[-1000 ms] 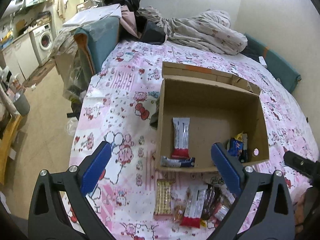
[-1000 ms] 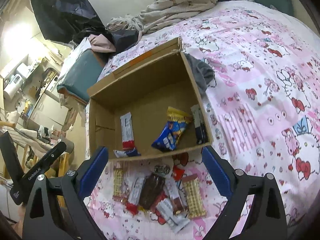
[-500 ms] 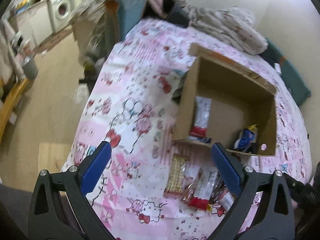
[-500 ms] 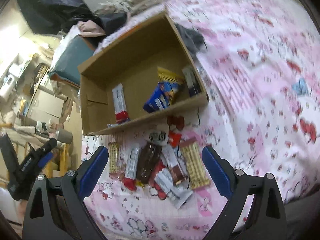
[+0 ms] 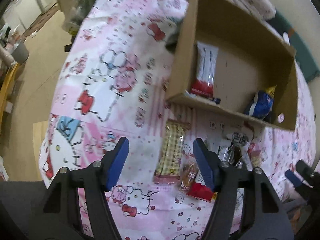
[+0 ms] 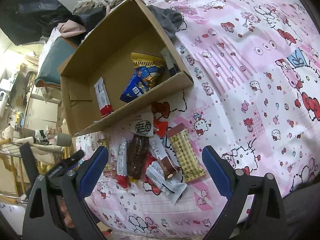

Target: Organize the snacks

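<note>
We work on a bed (image 6: 250, 80) under a pink cartoon sheet. On it sits the cardboard box (image 6: 112, 36), already holding a red-and-white bar (image 5: 206, 68), a blue bag (image 6: 143, 80) and a dark packet at the wall, so the sorting looks begun, not finished. The loose snack pile (image 6: 152, 154) lies just outside the box's near wall, most of it still to go. Our left gripper (image 5: 161, 160) has just been narrowing its fingers, empty, above the checkered wafer bar (image 5: 173, 150); our right gripper (image 6: 155, 170) hangs wide and empty over the pile.
</note>
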{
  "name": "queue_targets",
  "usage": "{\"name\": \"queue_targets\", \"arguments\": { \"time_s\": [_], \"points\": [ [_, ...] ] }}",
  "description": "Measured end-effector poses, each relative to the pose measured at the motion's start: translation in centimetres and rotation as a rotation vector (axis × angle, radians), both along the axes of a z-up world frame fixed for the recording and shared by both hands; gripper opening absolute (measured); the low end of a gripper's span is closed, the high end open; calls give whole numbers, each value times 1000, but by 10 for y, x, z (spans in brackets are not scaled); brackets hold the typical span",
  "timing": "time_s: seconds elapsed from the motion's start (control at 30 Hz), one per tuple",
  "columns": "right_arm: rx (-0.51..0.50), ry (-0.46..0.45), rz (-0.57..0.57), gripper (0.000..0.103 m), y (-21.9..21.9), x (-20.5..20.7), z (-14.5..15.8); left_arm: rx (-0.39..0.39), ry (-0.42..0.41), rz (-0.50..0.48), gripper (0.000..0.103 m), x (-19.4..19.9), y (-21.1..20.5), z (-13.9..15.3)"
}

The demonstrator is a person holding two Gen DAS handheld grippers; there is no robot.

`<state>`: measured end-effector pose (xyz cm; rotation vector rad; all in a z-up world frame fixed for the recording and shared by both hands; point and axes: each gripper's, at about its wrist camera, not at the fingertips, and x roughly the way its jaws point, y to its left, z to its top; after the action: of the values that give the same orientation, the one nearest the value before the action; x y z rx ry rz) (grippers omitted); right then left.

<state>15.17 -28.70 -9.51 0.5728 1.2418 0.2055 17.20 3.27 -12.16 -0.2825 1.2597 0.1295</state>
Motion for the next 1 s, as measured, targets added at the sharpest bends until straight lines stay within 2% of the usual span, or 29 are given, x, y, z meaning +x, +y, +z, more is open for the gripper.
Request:
{"name": "queue_targets", "arguments": {
  "time_s": [0.13,0.23,0.47,0.5,0.53,0.57,0.73,0.87,1.0],
  "points": [
    [-30,2,5,97,-4,0,-3,48,63,-61,62,10,-14,-21],
    [-62,5,11,97,-7,-1,-4,83,108,-90,51,11,-21,-35],
    [-92,7,30,97,-6,-1,-5,142,151,-177,50,14,-40,-56],
    [-96,7,29,97,-6,-1,-5,172,145,-194,43,14,-44,-56],
    [-100,8,28,97,-6,-1,-5,202,144,-206,23,13,-47,-55],
    [-103,10,28,97,-6,-1,-6,232,147,-214,23,11,-49,-53],
    [-120,26,26,97,-5,0,-9,177,155,-156,23,1,-38,-37],
    [-126,60,6,97,-8,4,-15,94,123,-101,23,-15,-21,-11],
    [-180,95,-33,96,-15,10,-24,93,95,-116,23,-29,-18,11]
  ]
}}
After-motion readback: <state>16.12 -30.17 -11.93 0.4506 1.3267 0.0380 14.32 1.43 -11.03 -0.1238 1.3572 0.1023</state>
